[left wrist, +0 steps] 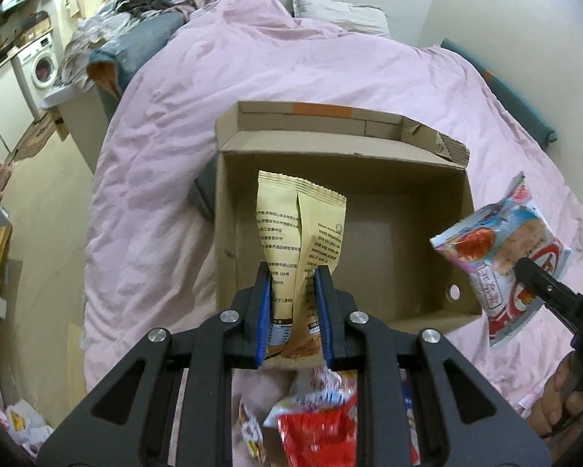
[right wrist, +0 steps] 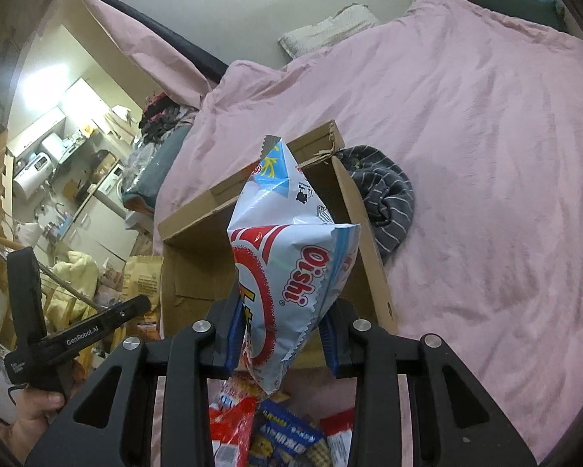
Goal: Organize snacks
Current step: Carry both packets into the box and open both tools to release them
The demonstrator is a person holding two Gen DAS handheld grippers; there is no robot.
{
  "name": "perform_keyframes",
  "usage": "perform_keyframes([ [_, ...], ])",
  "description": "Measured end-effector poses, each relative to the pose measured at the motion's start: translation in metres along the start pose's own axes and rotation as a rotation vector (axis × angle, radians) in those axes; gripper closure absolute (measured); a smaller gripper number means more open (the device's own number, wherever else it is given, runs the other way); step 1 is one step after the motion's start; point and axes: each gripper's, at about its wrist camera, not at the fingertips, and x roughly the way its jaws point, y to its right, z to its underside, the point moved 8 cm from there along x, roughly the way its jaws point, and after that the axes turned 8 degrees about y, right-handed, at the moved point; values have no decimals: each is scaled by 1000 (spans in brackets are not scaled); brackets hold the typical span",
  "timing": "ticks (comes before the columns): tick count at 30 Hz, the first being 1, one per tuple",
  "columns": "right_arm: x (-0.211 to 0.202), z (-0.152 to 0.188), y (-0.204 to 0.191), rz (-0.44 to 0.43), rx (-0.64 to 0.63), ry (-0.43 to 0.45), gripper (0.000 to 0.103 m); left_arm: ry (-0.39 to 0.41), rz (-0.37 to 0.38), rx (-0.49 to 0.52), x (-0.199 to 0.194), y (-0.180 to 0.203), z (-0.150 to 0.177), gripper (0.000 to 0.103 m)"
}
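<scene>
Loose snack packets [right wrist: 268, 432] lie nearest, on pink duvet [right wrist: 485, 155] just before cardboard box [left wrist: 369, 179]. Left gripper [left wrist: 294, 292] clamps tan snack bag [left wrist: 299, 229] by lower end, bag above box's near left part. Right gripper [right wrist: 279, 334] pinches Oishi chip bag [right wrist: 291, 249] just before box's near wall. Judgement: both bags light, air-puffed, crinkly, slippery film, contents crushable; grip flat seam, gently. Striped cloth [right wrist: 384, 202] beside box's right wall.

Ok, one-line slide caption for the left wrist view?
Left gripper holds a tan snack bag above the open cardboard box on the pink bedspread.
</scene>
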Motion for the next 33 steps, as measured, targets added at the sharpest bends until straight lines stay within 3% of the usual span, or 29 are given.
perform_keyframes([
  [8,47,13,0,59,-72,-88,68,5,-24,44,38,-2,4,85],
  [13,70,28,0,78,-108,-147,68,-9,-25,10,54,-9,6,85],
  [33,78,31,-2,46,-85,-170,68,3,-30,42,59,-2,13,82],
])
